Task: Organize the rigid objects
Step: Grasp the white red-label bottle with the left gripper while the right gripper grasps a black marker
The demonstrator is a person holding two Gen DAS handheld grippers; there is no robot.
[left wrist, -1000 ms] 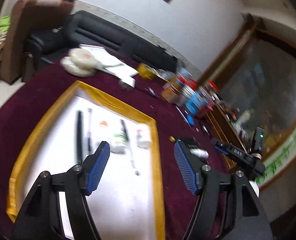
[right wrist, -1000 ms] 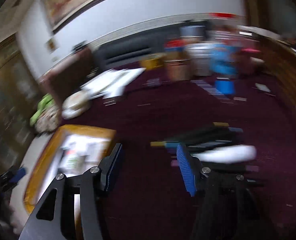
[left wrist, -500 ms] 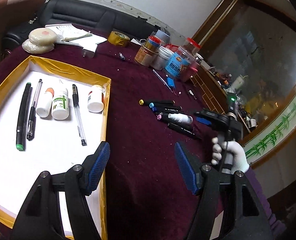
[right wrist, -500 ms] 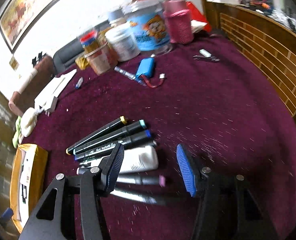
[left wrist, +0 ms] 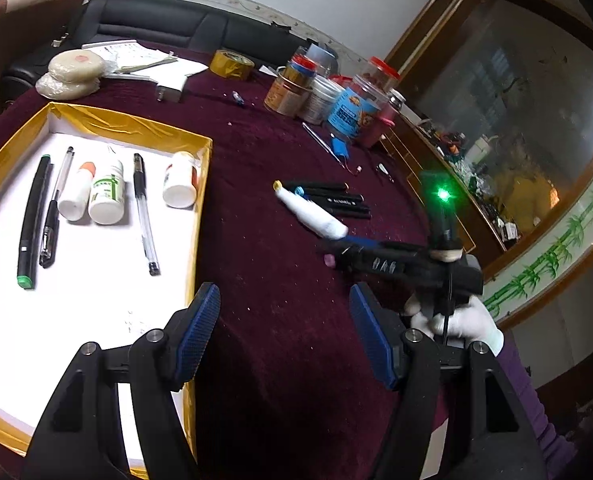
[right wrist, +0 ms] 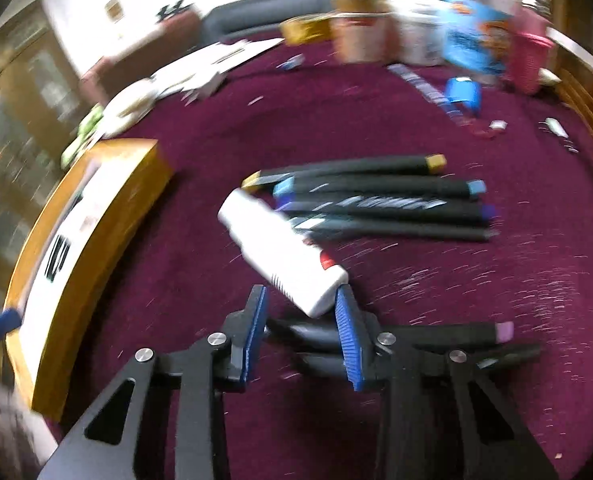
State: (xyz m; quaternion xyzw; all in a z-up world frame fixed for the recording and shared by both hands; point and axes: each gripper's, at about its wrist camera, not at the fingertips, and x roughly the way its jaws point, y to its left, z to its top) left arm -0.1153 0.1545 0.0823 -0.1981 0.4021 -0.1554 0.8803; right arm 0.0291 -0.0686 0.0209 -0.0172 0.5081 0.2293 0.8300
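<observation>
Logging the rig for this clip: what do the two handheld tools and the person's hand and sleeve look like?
Both tools, left tool and right tool, have black angular frames with silver pivot bolts and blue ribbed pads. The right one carries a black upright stalk with a green light and a thin black cable. The hand wears a white glove, with a purple sleeve.

Living room: sofa (left wrist: 156,28), cluttered table (left wrist: 280,280)

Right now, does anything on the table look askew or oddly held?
Yes. The white bottle sits cocked, slanting across the row of black markers instead of lying parallel. The right tongs have just been closing and catch only its end corner. Motion blur hides whether both pads press. The gold-edged tray looks orderly.
</observation>
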